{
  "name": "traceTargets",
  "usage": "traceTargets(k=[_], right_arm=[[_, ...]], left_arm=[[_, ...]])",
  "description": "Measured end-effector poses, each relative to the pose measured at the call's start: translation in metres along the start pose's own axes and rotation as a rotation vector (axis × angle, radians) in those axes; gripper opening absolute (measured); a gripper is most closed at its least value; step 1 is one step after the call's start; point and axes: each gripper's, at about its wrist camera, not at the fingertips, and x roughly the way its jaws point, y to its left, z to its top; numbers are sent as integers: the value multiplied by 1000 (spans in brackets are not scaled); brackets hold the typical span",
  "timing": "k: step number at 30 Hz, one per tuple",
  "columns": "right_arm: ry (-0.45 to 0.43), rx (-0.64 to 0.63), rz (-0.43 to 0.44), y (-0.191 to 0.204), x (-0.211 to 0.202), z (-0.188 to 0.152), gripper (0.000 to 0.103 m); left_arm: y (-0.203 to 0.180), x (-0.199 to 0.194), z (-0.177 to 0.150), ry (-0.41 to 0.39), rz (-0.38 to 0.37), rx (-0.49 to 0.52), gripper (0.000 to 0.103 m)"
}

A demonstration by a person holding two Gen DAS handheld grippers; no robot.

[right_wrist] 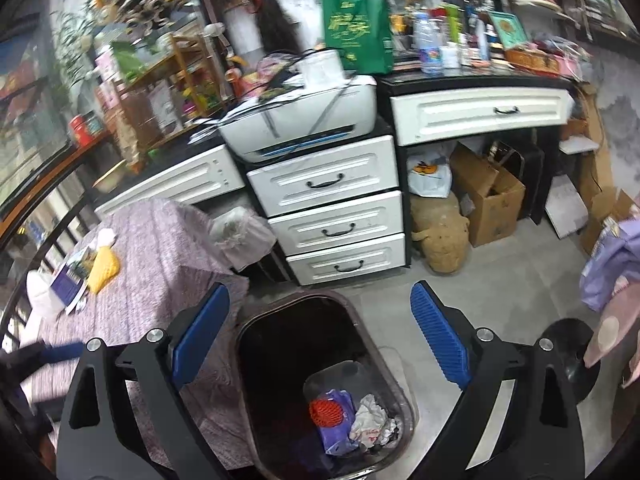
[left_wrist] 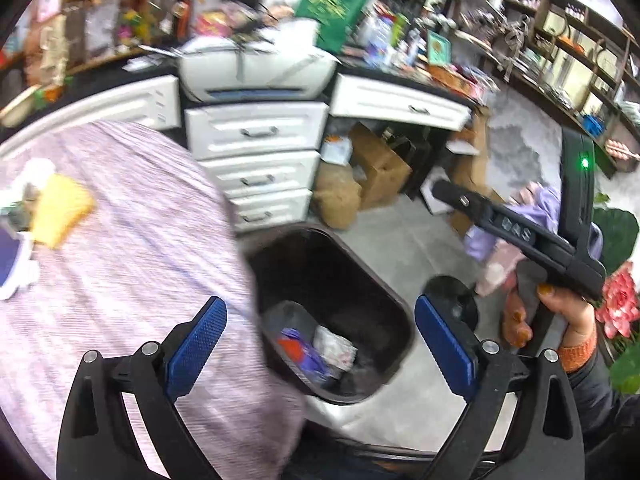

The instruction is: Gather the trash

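A dark trash bin stands on the floor beside a table with a purple cloth. Inside it lie a red mesh ball, purple wrapper and crumpled white paper; they also show in the left wrist view. My left gripper is open and empty above the bin's edge. My right gripper is open and empty over the bin. A yellow item and other scraps lie on the table's far side.
White drawers with a printer on top stand behind the bin. Cardboard boxes and a brown sack sit under the desk. The right-hand tool and hand show at right in the left wrist view.
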Motion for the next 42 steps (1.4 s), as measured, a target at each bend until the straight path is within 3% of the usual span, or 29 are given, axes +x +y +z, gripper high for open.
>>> traceTargets(k=[11, 25, 29, 35, 42], right_arm=[[23, -167, 151, 85, 8, 0, 91], [62, -395, 374, 218, 21, -14, 92], [76, -460, 414, 248, 25, -20, 92], [108, -506, 444, 276, 34, -29, 91], [135, -523, 427, 281, 42, -34, 92]], left_arm=[[79, -63, -15, -115, 167, -126, 97], [198, -122, -77, -155, 388, -362, 97], [231, -141, -81, -194, 460, -372, 97], [268, -161, -61, -278, 454, -256, 97], [309, -144, -42, -203, 371, -169, 96]])
